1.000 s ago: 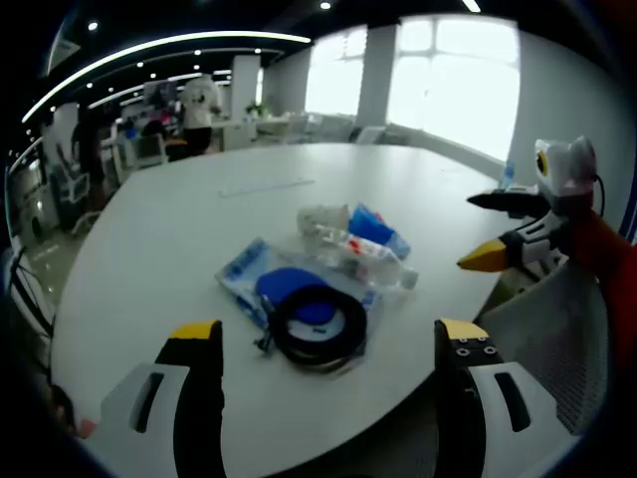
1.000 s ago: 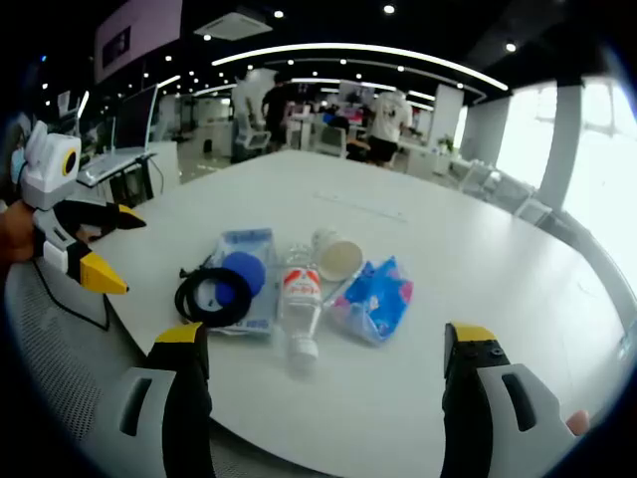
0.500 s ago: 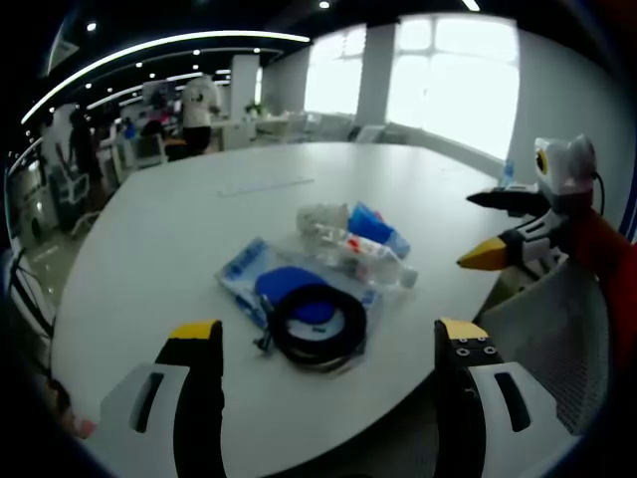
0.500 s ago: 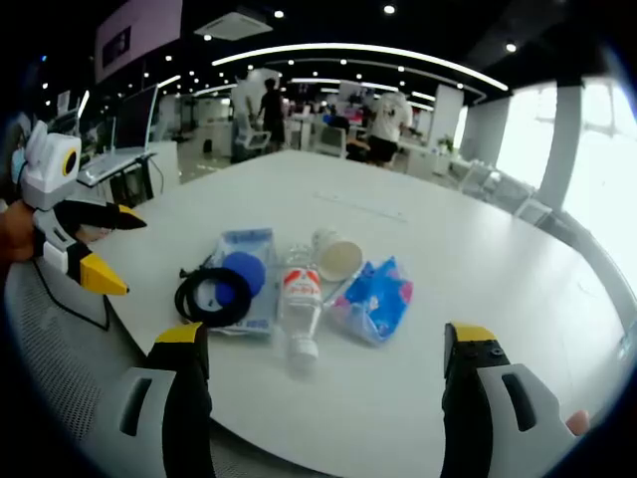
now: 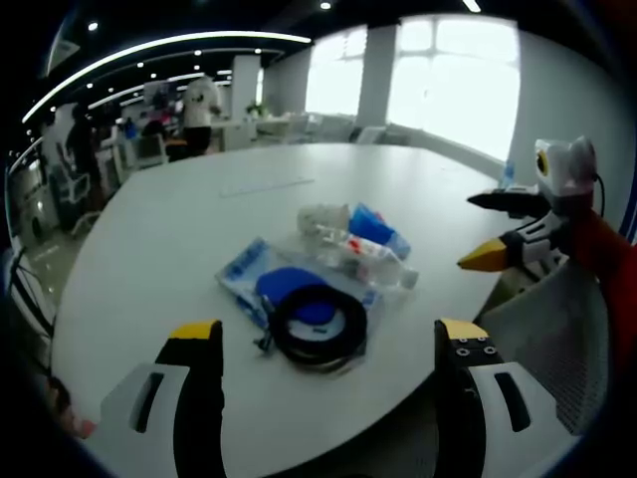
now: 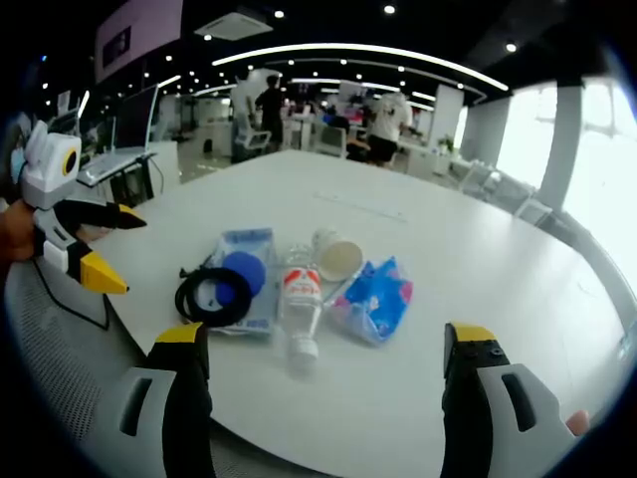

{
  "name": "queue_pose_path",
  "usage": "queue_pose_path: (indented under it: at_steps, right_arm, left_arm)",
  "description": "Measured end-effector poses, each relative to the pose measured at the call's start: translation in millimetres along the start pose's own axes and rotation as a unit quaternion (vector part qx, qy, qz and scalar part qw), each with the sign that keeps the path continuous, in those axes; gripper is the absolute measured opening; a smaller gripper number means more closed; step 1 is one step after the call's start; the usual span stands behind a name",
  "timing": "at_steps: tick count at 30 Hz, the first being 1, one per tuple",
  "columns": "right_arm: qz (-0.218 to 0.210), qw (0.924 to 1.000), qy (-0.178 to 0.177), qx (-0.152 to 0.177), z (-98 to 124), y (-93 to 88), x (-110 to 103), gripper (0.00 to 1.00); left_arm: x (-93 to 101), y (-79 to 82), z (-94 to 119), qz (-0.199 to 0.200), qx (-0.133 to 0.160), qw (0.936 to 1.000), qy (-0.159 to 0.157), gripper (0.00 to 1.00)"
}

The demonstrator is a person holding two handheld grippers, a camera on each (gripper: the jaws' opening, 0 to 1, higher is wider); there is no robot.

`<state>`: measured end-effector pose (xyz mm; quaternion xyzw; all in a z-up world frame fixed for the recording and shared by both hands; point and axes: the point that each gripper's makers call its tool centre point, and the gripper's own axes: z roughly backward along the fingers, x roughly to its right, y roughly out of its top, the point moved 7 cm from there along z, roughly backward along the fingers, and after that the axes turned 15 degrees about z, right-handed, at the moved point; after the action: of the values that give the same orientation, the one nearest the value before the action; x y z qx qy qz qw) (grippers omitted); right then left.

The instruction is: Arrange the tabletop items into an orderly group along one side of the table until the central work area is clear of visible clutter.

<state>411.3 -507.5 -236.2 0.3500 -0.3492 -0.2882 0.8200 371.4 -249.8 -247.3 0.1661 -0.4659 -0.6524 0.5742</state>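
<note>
While both grippers hang off the tabletop (image 6: 468,289) edge with nothing between their jaws, the tidying looks barely begun: every item sits bunched near the lower middle of the right gripper view, none yet moved to a side. Counting left to right there: one black cable coil (image 6: 211,296), one blue disc (image 6: 244,271) lying on one flat blue-printed packet (image 6: 246,246), one plastic bottle (image 6: 298,304) on its side, one paper cup (image 6: 336,254) tipped over, one blue crinkled pouch (image 6: 379,296). The left gripper (image 6: 98,244) at the left edge has its jaws spread; the right gripper (image 5: 480,229), at the right of the left gripper view, is likewise spread.
</note>
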Motion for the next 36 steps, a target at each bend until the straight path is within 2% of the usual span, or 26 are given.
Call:
queue_pose_path:
  at_steps: [36]
  right_arm:
    - [-0.001, 1.0, 0.0, -0.001, 0.3, -0.2, -0.5, 0.96]
  left_arm:
    - [0.9, -1.3, -0.9, 0.0, -0.005, 1.0, -0.003, 0.84]
